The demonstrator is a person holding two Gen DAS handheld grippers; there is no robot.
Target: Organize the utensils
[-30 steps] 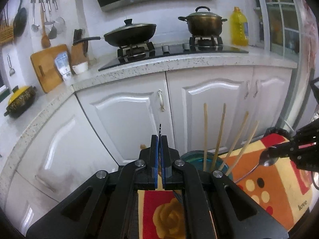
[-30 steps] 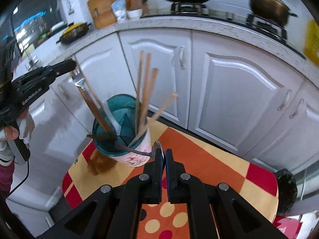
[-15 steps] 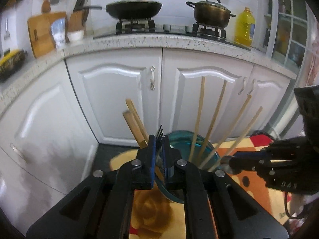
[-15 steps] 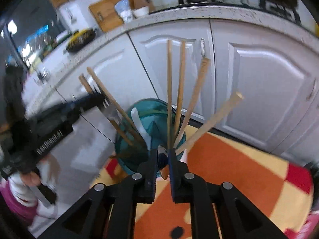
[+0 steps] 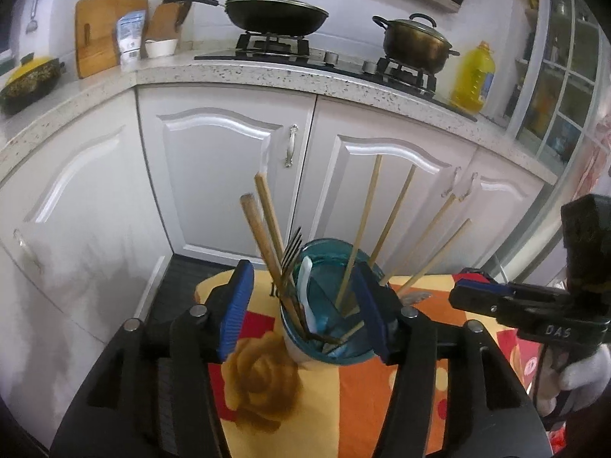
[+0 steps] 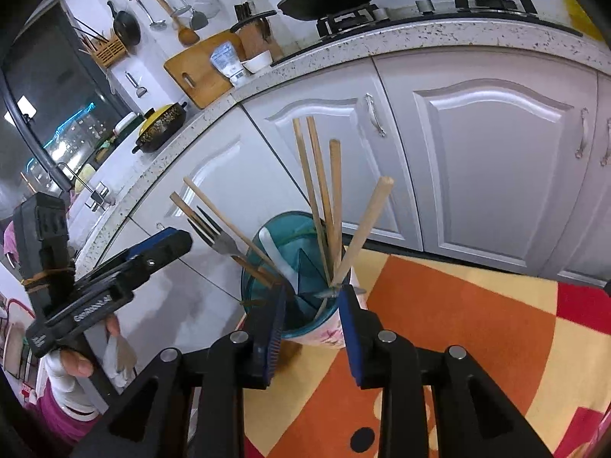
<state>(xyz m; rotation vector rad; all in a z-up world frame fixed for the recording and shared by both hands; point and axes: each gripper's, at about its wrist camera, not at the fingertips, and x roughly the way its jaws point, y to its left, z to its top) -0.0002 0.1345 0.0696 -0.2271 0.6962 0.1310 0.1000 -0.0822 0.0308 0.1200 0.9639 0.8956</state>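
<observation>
A teal utensil holder stands on a patterned cloth. It holds several wooden chopsticks, a white spoon and a metal fork with its tines up. My left gripper is opening wide just in front of the holder; its pads touch nothing. My right gripper is opening too, close to the holder's near side. A thin metal handle tip pokes out of the holder by its right pad, not pressed.
The orange, yellow and red cloth covers the table. White cabinet doors and a speckled counter with a wok, a pot and an oil bottle stand behind. Gloved hands hold both gripper handles.
Both grippers were shut a second ago, the left on the fork and the right on a metal utensil. Both have opened, and the fork now stands loose in the holder.
</observation>
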